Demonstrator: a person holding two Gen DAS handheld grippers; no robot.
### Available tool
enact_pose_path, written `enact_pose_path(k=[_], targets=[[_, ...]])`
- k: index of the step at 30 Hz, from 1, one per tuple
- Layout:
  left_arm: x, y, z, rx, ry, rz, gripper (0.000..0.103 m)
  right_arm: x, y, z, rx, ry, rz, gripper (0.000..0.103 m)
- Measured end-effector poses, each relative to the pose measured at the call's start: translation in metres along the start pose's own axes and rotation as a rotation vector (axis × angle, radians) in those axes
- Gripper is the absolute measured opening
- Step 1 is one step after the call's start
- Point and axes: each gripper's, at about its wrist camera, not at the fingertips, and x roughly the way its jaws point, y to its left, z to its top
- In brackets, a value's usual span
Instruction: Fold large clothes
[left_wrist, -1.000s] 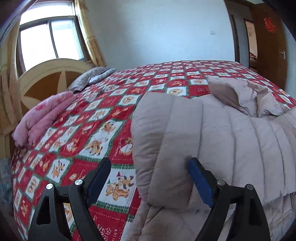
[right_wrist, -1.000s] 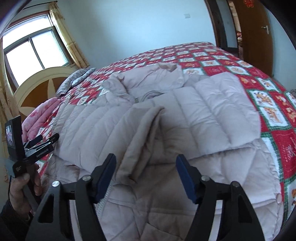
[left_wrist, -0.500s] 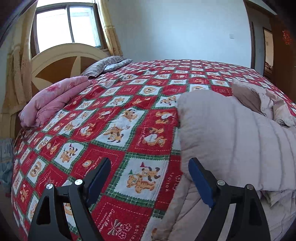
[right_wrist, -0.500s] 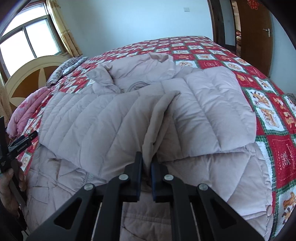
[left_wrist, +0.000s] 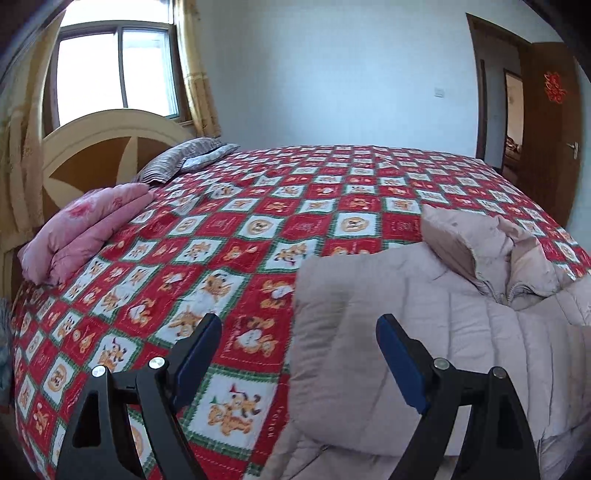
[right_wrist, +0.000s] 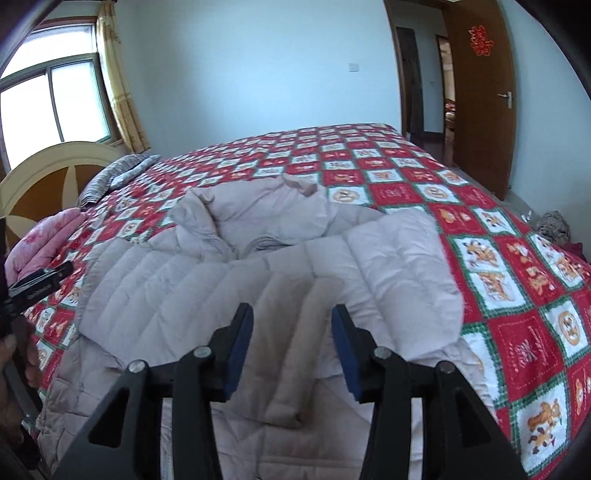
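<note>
— looking along our right tool (right_wrist: 291, 343), we see the padded coat (right_wrist: 258, 280) spread on the bed (right_wrist: 517, 295), with both sleeves folded in over its front. where do the jaws stand?

— partly apart. they have just been opening, and the folded sleeve (right_wrist: 295, 350) lies below the gap between them; the pads do not press on it, so we hold nothing there.

— and our left tool (left_wrist: 299, 354)?

— wide, with nothing gripped. the coat's folded left edge (left_wrist: 321, 332) lies under the gap, nearer the right-hand jaw, and the red checked bedspread (left_wrist: 221, 258) shows under the left-hand jaw.

— where is the collar?

— at the far end of the coat, rumpled and standing up, well beyond both tools. the hem end lies nearest us, at the bed's near edge.

— what else do we see?

— a folded pink quilt (left_wrist: 85, 232) and a grey striped pillow (left_wrist: 181, 158) by the headboard (left_wrist: 92, 147), well apart from the coat. in the right wrist view our left hand (right_wrist: 14, 369) shows at the left edge, holding its tool's handle.
</note>
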Motion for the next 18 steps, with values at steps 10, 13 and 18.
enact_pose_path(k=[10, 13, 18], targets=[[0.055, -0.042, -0.037, 0.100, 0.101, -0.015, 0.095, 0.062, 0.017, -0.026, -0.060, 0.134, 0.042, 0.048], [0.063, -0.034, -0.041, 0.057, 0.135, -0.051, 0.099, 0.068, 0.011, -0.033, -0.060, 0.145, 0.042, 0.048], [0.076, -0.026, -0.045, 0.001, 0.190, -0.090, 0.102, 0.070, 0.015, -0.036, -0.074, 0.153, 0.022, 0.048]])
